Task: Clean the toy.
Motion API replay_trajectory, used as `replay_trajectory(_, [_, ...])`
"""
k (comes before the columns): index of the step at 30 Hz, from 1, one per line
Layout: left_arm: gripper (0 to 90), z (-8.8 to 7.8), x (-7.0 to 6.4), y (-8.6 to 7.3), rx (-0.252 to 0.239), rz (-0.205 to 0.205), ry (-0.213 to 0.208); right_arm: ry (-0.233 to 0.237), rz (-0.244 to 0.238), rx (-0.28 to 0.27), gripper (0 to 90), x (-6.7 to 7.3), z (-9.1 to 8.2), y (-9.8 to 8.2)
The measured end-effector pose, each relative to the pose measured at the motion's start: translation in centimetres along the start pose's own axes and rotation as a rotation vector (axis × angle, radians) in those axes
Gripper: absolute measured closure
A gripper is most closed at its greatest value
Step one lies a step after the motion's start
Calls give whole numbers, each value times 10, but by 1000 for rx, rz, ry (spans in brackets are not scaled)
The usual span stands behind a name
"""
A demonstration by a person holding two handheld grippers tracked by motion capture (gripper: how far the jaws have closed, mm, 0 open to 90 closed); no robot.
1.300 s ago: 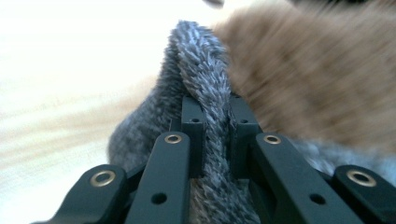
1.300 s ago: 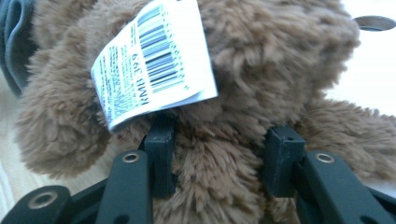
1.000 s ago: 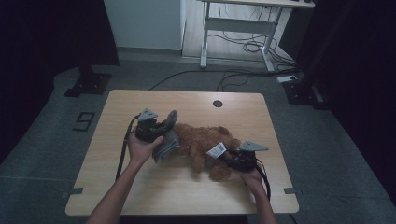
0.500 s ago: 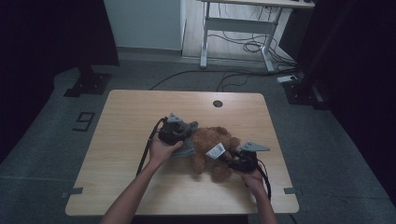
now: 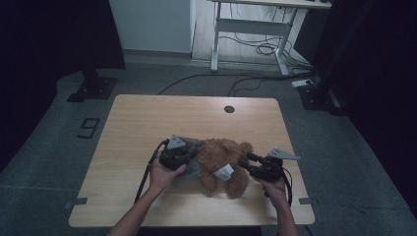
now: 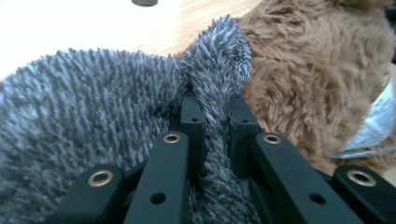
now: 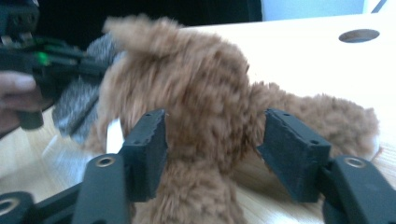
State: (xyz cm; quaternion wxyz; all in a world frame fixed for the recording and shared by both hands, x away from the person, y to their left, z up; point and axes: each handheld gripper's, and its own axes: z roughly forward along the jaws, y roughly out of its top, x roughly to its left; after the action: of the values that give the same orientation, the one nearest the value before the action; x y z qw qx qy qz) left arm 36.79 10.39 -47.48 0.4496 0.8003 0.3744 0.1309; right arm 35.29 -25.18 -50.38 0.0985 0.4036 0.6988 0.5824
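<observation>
A brown teddy bear [image 5: 223, 157] lies on the wooden table [image 5: 147, 118], a white tag [image 5: 225, 172] on its near side. My left gripper [image 5: 191, 155] is shut on a fold of grey fuzzy cloth [image 6: 93, 116], pinched between its fingertips [image 6: 192, 116] right against the bear's fur [image 6: 303, 70]. At the bear's other end, my right gripper [image 7: 212, 140] stands open around a plush limb [image 7: 201, 84]. Its jaws have just been opening, and the right pad [image 7: 289, 144] stands apart from the fur. In the right gripper view the left gripper [image 7: 46, 60] and grey cloth [image 7: 84, 93] appear behind the bear.
A round cable hole [image 5: 229, 108] sits near the table's far edge. A white desk frame [image 5: 251, 29] with cables on the floor stands beyond the table. Dark stands flank it at left [image 5: 93, 83] and right [image 5: 319, 93].
The left hand has carried the grey cloth rightwards and down against the bear. The right gripper's jaws have spread wider around the bear's limb.
</observation>
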Motion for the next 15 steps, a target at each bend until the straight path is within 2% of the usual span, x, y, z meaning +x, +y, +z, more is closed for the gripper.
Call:
replay_trajectory(2, [797,-3,-3,-5,1,0,-18,26,6,-3,325,3,0,2])
replay_trajectory(4, [797,-5,-5,-10,2,-1,-30,59,-7,22,253,12,5,4])
replay_trajectory(6, [797,-8,-7,-14,2,0,-43,74,-33,56,221,19,11,3])
replay_trajectory(10, [797,-11,-10,-22,10,1,-60,60,-72,156,172,30,30,-5])
replay_trajectory(12, [797,-12,-9,-24,13,1,-56,61,-67,193,203,30,38,-11])
replay_trajectory(15, [797,-11,-5,-25,11,-30,-79,55,-74,200,340,27,41,-16])
